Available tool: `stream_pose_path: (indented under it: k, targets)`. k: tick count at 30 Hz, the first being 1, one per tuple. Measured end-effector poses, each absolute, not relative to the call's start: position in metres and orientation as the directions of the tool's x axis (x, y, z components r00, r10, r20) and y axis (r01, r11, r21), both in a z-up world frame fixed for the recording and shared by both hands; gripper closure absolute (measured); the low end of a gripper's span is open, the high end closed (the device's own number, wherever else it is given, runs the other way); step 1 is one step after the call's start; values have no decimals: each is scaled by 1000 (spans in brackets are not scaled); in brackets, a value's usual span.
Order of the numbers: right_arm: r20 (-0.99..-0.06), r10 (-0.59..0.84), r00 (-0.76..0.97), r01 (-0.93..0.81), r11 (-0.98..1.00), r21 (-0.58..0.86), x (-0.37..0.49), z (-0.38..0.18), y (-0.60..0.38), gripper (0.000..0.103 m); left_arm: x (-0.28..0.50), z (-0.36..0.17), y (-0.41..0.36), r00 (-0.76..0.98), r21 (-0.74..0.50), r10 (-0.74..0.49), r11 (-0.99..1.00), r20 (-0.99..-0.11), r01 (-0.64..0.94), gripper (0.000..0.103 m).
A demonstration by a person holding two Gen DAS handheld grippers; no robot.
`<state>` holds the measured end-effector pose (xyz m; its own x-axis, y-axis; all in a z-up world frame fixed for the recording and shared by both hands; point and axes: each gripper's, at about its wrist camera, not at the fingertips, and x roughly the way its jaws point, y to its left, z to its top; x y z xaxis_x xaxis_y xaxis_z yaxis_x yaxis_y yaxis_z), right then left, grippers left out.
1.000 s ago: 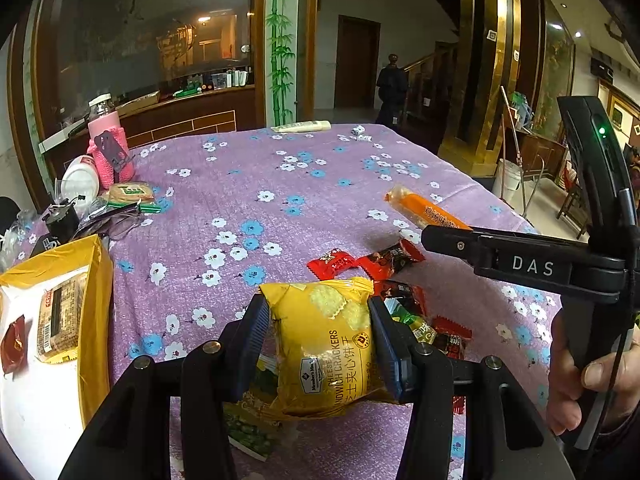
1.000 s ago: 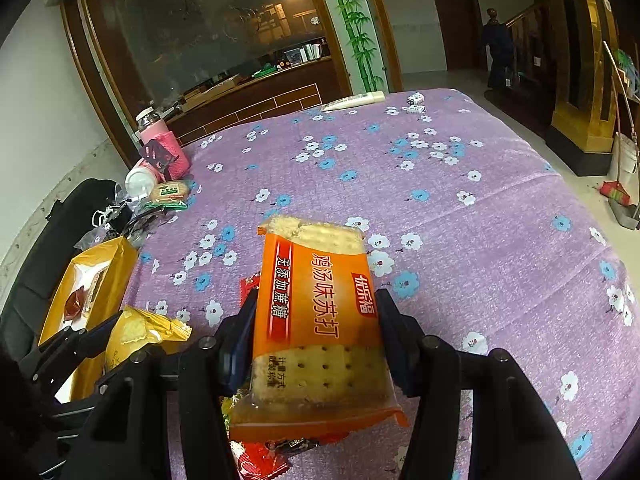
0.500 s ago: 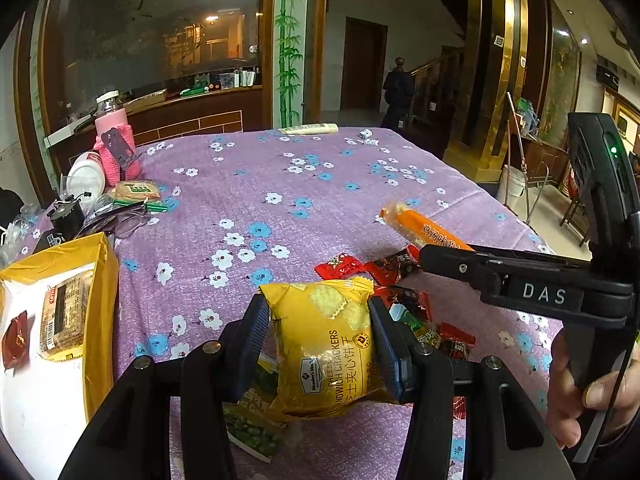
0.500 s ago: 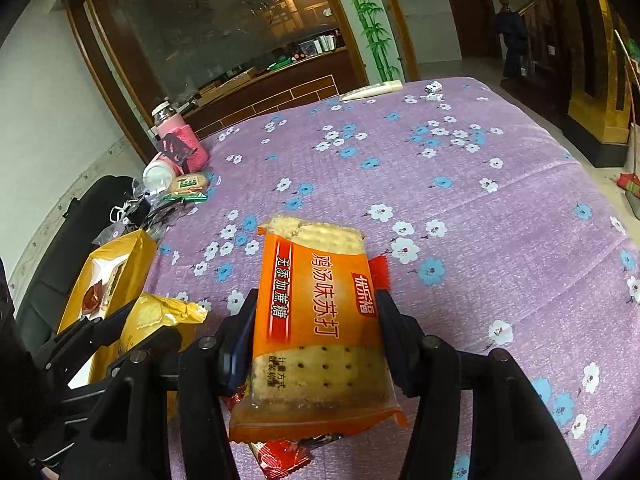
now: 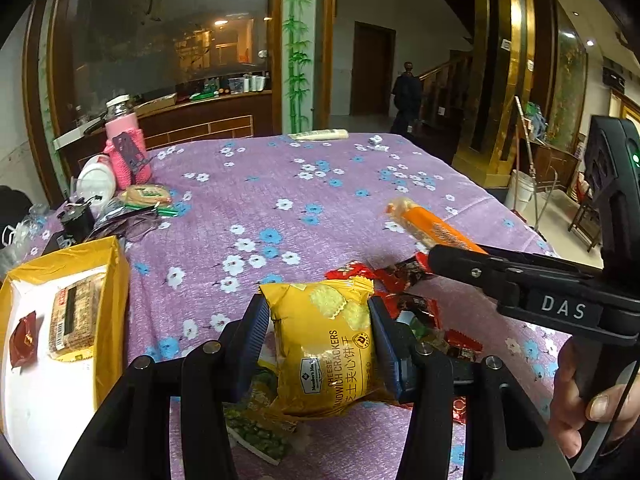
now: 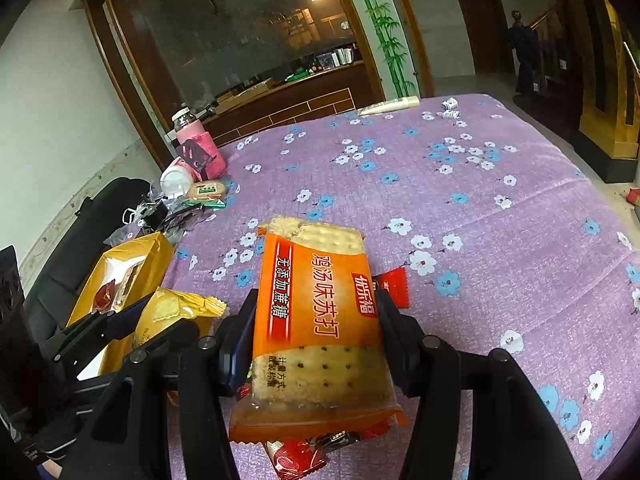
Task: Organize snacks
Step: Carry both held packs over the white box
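While both tools hang over the purple flowered tablecloth (image 5: pixel 280 184), each one has a snack pinched between its 2 fingers. The left gripper (image 5: pixel 320 344) is clamped on a yellow cheese sandwich cracker pack (image 5: pixel 328 344), its blue pads pressing the pack's sides and holding it clear of the cloth, above a pile of small red and green wrappers (image 5: pixel 416 312). The right gripper (image 6: pixel 316 344) is clamped the same way on an orange soda cracker pack (image 6: pixel 320 320), which stands lengthwise between the fingers with its far end tilted up and away. In the left wrist view that orange pack pokes out past the right tool's black fingertip, and a hand (image 5: pixel 580 400) grips the handle at the lower right edge. At the table's left edge sits an open yellow box (image 5: pixel 112 280) with a white inside, holding 1 wrapped biscuit bar (image 5: pixel 72 320) and 1 small red candy (image 5: pixel 24 338). Beyond it, well apart from the grippers, stand a pink sleeved bottle (image 5: pixel 124 140) and a white cup (image 5: pixel 96 180).
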<state>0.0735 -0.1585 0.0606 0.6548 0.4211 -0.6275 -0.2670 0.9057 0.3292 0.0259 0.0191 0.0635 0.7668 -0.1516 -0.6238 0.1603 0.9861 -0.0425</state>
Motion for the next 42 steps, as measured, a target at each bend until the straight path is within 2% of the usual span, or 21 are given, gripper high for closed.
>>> stream_pose_path:
  k: [10, 20, 27, 35, 42]
  targets:
    - [-608, 441, 660, -286, 896, 339, 70, 63, -159, 49, -4, 83, 51, 808, -55, -85, 996, -583, 66, 50]
    - [-609, 454, 650, -296, 890, 347, 66, 62, -146, 49, -38, 101, 115, 838, -107, -21, 993, -545, -45, 50]
    - [-602, 528, 599, -374, 849, 373, 46, 71, -105, 49, -50, 99, 160, 842, -140, 33, 982, -539, -128, 49]
    - [-614, 643, 458, -513, 755, 408, 16, 77, -25, 49, -55, 88, 211, 819, -150, 102, 963, -564, -223, 49]
    - [-625, 675, 392, -625, 694, 358, -13, 97, 39, 48, -55, 68, 268, 749, -157, 148, 935, -646, -320, 49]
